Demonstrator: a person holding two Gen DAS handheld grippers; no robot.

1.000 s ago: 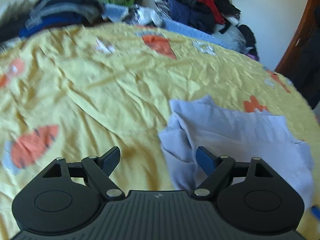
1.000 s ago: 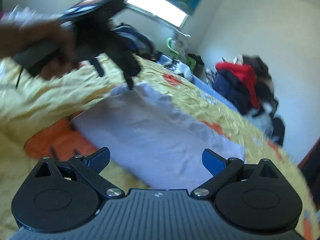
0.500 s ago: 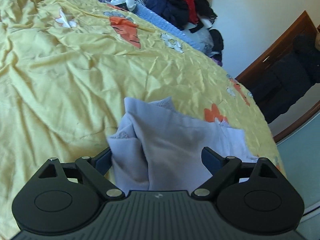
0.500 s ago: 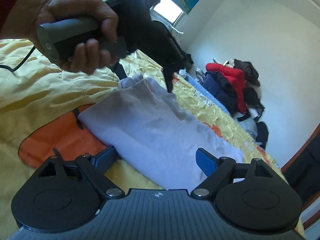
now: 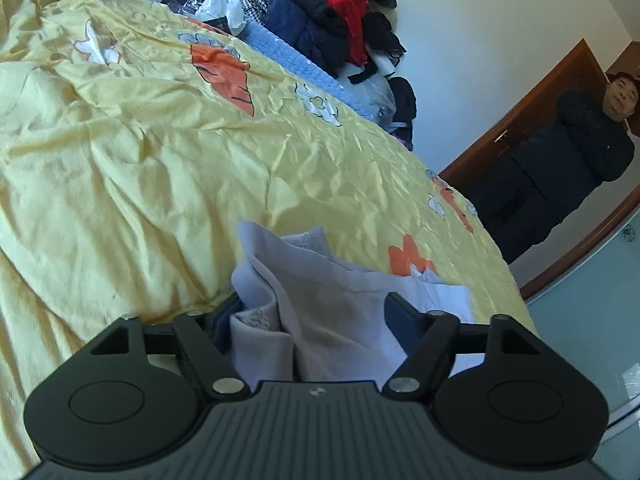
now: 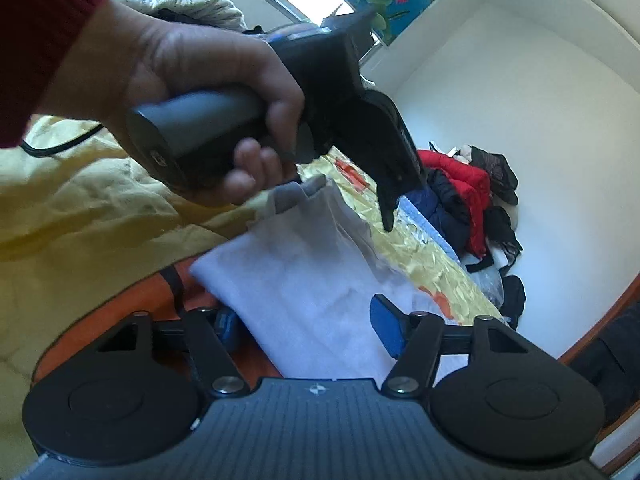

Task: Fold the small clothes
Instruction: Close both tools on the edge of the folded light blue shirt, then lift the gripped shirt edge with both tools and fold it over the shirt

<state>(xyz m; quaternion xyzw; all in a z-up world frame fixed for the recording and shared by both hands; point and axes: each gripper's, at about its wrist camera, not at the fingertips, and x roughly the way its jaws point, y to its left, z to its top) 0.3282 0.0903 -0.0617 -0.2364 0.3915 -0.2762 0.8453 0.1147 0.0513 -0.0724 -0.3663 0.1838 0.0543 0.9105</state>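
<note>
Grasping step. The pale lilac garment point(image 5: 332, 312) lay on the yellow bed point(image 5: 160, 184), at 6 o'clock. Left tool point(image 5: 308, 320) and right tool point(image 6: 308, 324) were closing, cloth between unclamped jaws. Next, judged: pinch edges, lift, fold over.

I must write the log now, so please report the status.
Left gripper and right gripper closing, lilac garment between both jaws, not yet pinched. Garment on yellow bedsheet. Nothing in the way.

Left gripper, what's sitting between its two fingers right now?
In the left wrist view, a bunched fold of the pale lavender garment lies between the fingers of the left gripper, whose jaws are closing around it on the yellow bedspread.
</note>
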